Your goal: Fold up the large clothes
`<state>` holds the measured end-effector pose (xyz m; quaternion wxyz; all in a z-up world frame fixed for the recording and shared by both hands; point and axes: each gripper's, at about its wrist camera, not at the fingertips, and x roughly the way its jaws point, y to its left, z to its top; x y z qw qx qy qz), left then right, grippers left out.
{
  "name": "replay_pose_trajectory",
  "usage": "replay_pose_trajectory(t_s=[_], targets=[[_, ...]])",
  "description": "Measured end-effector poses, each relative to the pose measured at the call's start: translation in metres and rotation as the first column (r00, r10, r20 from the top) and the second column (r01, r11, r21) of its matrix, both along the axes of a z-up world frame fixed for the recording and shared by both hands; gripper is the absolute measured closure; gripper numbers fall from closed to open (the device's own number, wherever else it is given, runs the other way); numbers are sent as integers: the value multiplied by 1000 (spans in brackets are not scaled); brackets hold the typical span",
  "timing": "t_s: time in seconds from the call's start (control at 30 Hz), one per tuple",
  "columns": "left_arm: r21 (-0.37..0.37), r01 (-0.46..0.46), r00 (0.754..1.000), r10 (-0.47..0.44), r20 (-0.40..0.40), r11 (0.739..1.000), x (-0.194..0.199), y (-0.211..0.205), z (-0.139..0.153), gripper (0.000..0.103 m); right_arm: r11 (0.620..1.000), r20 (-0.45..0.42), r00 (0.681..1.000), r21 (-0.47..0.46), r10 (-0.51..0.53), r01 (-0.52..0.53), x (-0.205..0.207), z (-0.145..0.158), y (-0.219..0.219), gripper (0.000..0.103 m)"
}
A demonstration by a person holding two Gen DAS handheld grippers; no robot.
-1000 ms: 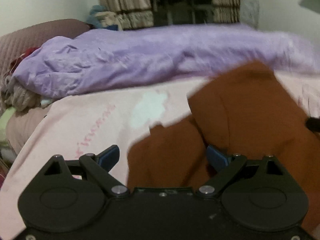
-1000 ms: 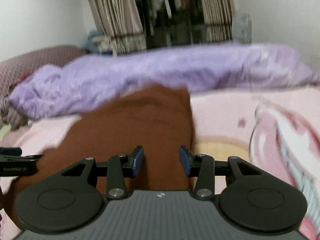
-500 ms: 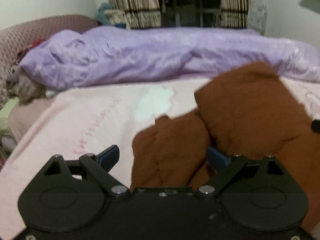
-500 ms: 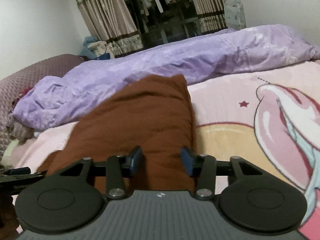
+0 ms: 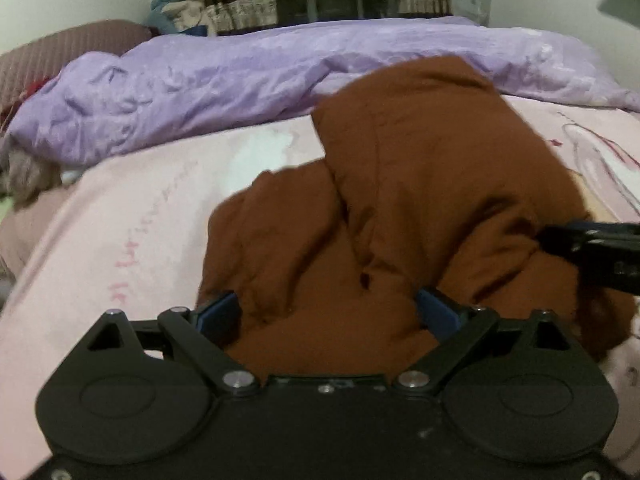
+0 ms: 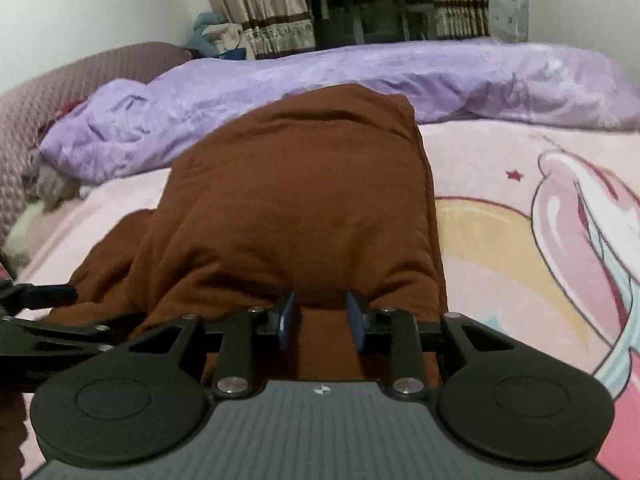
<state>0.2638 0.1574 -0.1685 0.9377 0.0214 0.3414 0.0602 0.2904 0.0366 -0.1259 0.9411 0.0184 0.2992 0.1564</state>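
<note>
- Brown garment (image 5: 420, 168): heaped on the pink sheet (image 5: 140, 220), on the near side of the purple quilt (image 5: 240, 80), well short of touching it along most of its edge.
- Partly doubled over, one thick layer humped up toward the purple quilt and a looser flap spilling down on the side away from it; not yet a flat, square fold.
- Left gripper (image 5: 328, 314): jaws spread wide, low over the garment's edge farthest from the purple quilt, cloth lying between the blue pads but not clamped. Probably placed there to take a fresh hold on that loose flap.
- Right gripper (image 6: 320, 320): jaws drawn in close around a thick ridge of brown cloth, again at the edge farthest from the purple quilt. Appears to be pinching it, though the pads' actual contact is hard to make out in the soft focus.
- From the left wrist view, cloth tented up toward the right gripper's tip, which fits a hold taken to keep the top layer raised and taut.
- Likely reason for the two-point arrangement: one corner held up, the other about to be caught, so the layer can be carried over evenly.
- Risk, as a judgement: bulky fabric, a single pinch may let the inner layers slide out.
</note>
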Motion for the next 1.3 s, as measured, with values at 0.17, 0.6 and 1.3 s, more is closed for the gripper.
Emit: replay_pose_trajectory(t_s=[0.17, 0.6, 1.3], targets=[[19, 7, 1000, -7, -2, 1000, 3, -1, 6, 0, 1000, -18, 1000, 1, -12, 12, -3, 12, 1, 68], [11, 7, 999, -8, 39, 1000, -44, -3, 45, 1, 999, -25, 1000, -33, 3, -4, -42, 37, -15, 67], [-58, -7, 995, 13, 102, 998, -50, 6, 71, 2, 1000, -23, 1000, -16, -9, 8, -48, 40, -19, 67]])
